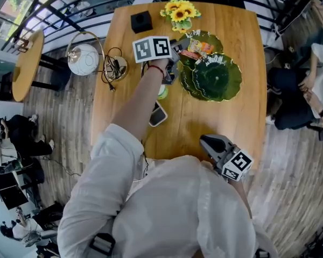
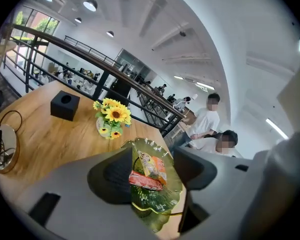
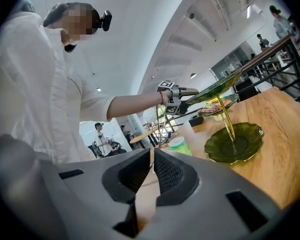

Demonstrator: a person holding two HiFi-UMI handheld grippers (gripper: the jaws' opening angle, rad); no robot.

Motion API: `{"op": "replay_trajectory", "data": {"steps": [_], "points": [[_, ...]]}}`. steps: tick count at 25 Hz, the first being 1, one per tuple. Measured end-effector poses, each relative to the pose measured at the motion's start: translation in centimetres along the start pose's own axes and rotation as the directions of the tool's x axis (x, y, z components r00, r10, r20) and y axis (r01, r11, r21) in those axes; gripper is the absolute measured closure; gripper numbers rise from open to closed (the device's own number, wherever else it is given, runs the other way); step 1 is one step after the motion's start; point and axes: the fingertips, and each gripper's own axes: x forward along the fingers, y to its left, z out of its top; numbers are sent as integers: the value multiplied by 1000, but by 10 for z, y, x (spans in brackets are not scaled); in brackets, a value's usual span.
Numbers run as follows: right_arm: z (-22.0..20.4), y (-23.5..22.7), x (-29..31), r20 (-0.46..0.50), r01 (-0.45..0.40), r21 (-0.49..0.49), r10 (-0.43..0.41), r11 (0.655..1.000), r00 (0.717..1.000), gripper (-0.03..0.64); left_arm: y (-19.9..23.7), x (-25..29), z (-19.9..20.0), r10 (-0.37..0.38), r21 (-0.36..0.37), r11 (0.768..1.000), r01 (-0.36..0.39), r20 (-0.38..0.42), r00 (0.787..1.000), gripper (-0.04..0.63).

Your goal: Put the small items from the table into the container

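A green leaf-shaped tiered dish stand (image 1: pixel 229 87) rises at the middle right of the wooden table (image 1: pixel 231 122). One of its dishes (image 2: pixel 162 204) holds a red snack packet (image 2: pixel 145 180) and an orange one (image 2: pixel 152 165). My left gripper (image 1: pixel 177 55) reaches over to that dish and is open. In the left gripper view the packets lie between and beyond its spread jaws (image 2: pixel 150 171), untouched. My right gripper (image 1: pixel 207 141) hangs shut and empty by the table's near edge, close to my body; its tips (image 3: pixel 152 154) meet. A phone (image 1: pixel 158 113) and a small green tub (image 1: pixel 162 92) lie under my left arm.
At the table's far end stand a sunflower vase (image 1: pixel 180 12) and a black box (image 1: pixel 141 21). A round coaster with a coiled cable (image 1: pixel 114 67) lies at the left edge. A railing and seated people are beyond the table.
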Motion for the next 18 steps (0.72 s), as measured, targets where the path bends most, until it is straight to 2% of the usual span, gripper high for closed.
{"op": "replay_trajectory", "data": {"steps": [3,7,13,18], "points": [[0,4,3,-6,-14,-7,14,1000,1000,601,3,-11,-2,11,30,999,-11,10,1000,367],[2,10,1,-14,-29,-13,29,999,999,601,4,-23,-6,19,26,999,-19,25,1000,535],[-1,13,1,-20,-35,-19,35,999,999,601,7,-43,-8,1,-16,1000,0,58,998,545],[-4,18,3,-28,-50,-24,50,998,998,601,0,-69,-23,-53,58,997,52,21,998,541]]}}
